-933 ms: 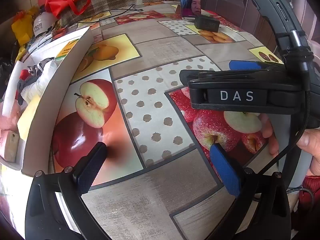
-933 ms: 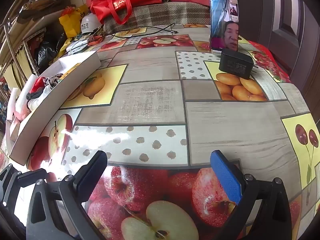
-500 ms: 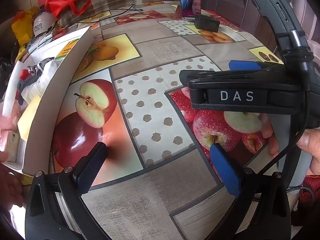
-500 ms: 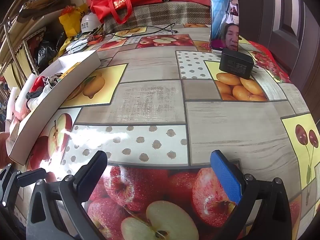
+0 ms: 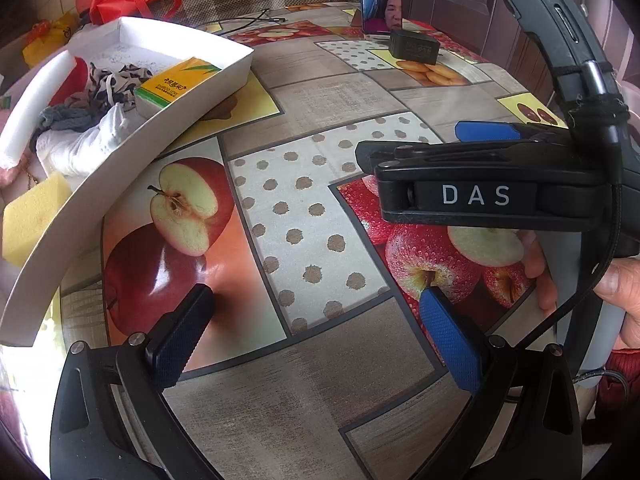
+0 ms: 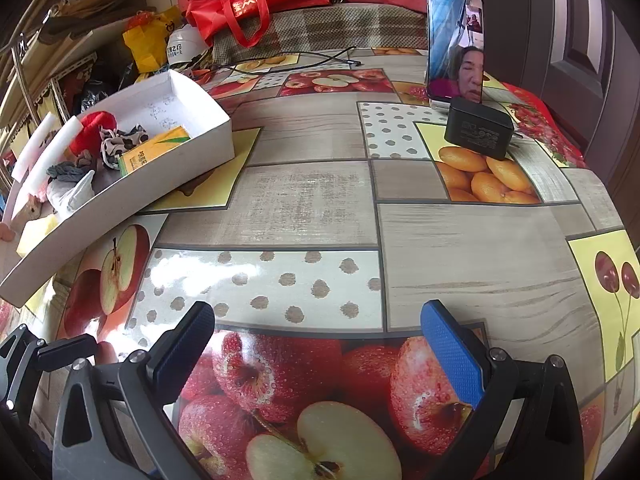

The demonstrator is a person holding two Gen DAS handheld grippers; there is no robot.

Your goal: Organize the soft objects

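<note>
Both the left gripper and right gripper gape wide, empty. The white box of soft things sits at ten o'clock. Only the left view shows the right gripper's gripping hand.

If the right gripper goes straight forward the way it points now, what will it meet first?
Probably nothing soon: the right gripper, jaws open and empty, faces bare tablecloth. Far ahead lie a black cable and a plaid cloth. The white box stays left of that line; depth is unclear.
</note>
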